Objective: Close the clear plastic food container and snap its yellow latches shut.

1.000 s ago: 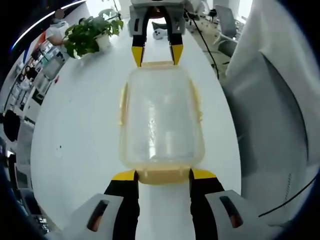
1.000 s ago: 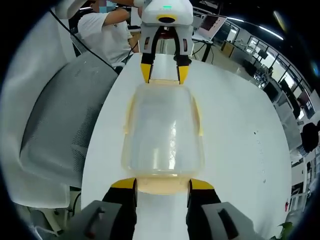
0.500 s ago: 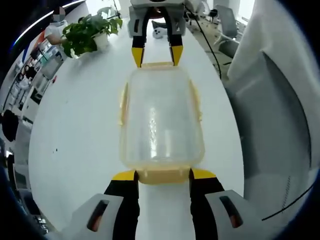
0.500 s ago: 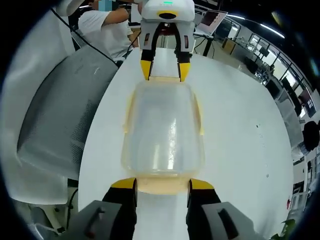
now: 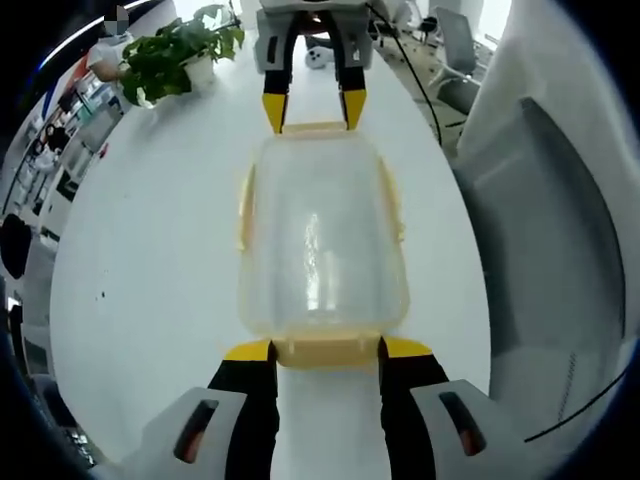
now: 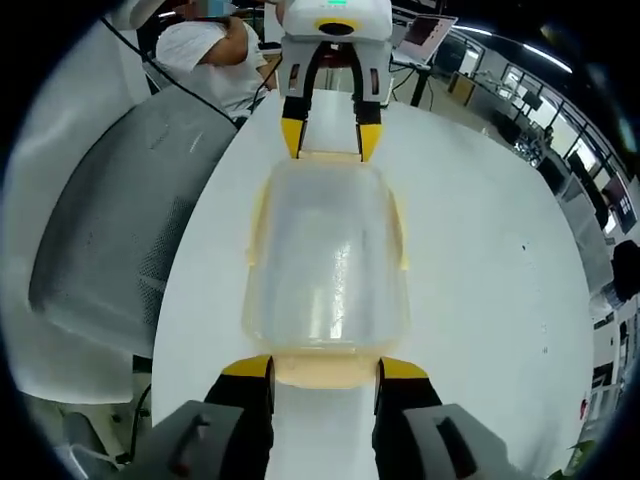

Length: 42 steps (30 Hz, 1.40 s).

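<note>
Left gripper view has the clear food container in the middle of the frame on the white table, lid down on the box. The left gripper at the bottom stands spread, one jaw tip on each side of the near yellow latch. The right gripper at top centre faces it, also spread, straddling the far end latch. Working from both ends this way looks meant to brace the box while each end flap is pressed.

Right gripper view mirrors this, with the right gripper low and the left gripper at the top. Whether either end latch is snapped home is unclear, since the tips crowd them. The side latches are pale strips, hard to judge. A potted plant sits upper left; a grey chair is cut off at the frame edge.
</note>
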### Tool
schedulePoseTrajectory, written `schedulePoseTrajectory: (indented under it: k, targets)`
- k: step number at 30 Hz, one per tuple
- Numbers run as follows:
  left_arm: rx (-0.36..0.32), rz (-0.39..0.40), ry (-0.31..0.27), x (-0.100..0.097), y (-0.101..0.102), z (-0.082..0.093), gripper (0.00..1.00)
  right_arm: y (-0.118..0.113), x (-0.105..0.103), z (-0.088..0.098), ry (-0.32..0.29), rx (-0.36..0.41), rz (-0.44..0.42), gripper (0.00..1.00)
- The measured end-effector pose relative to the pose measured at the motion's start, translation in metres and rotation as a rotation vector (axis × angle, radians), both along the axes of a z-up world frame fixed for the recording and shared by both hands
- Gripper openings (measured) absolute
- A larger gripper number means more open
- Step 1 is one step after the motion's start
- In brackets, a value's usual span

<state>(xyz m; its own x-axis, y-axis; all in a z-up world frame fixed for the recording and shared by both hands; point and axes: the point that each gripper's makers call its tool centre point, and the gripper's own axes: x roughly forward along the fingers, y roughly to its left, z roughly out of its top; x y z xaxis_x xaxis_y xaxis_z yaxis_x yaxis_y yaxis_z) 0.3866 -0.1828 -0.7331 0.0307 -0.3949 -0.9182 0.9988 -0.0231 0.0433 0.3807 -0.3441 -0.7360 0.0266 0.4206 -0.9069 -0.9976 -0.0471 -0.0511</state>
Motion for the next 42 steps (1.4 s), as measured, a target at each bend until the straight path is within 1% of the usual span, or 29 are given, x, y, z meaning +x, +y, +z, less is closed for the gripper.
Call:
schedulePoseTrajectory:
  k: [8, 13, 16, 29, 31, 34, 36, 39, 42]
  targets:
    - [0.003, -0.003, 0.011, 0.001, -0.003, -0.004, 0.37, -0.002, 0.001, -0.005, 0.005, -0.008, 0.002, 0.37]
    - [0.009, -0.007, 0.023, -0.001, -0.001, -0.006, 0.37, -0.001, -0.001, -0.007, 0.019, -0.009, 0.001, 0.37]
    - [0.011, -0.009, 0.025, -0.001, -0.001, -0.008, 0.37, -0.001, -0.001, -0.01, 0.017, -0.015, 0.007, 0.37]
    - [0.005, 0.002, 0.047, 0.0, 0.0, -0.01, 0.37, -0.001, 0.001, -0.01, 0.025, -0.015, 0.012, 0.38]
    - [0.005, 0.001, 0.047, 0.0, -0.001, -0.01, 0.38, -0.002, 0.0, -0.011, 0.04, -0.017, 0.005, 0.38]
    - [0.015, 0.01, 0.064, -0.002, 0.001, -0.011, 0.38, -0.001, -0.001, -0.012, 0.035, -0.024, 0.018, 0.38]
    - [0.018, -0.006, 0.056, -0.003, 0.001, -0.012, 0.38, -0.001, -0.001, -0.013, 0.03, -0.029, 0.023, 0.38]
    - [0.023, -0.004, 0.057, -0.004, 0.002, -0.012, 0.38, -0.002, -0.001, -0.013, 0.028, -0.031, 0.023, 0.38]
    - [0.034, -0.005, 0.062, -0.006, 0.003, -0.013, 0.4, -0.002, -0.001, -0.013, 0.019, -0.037, 0.041, 0.38]
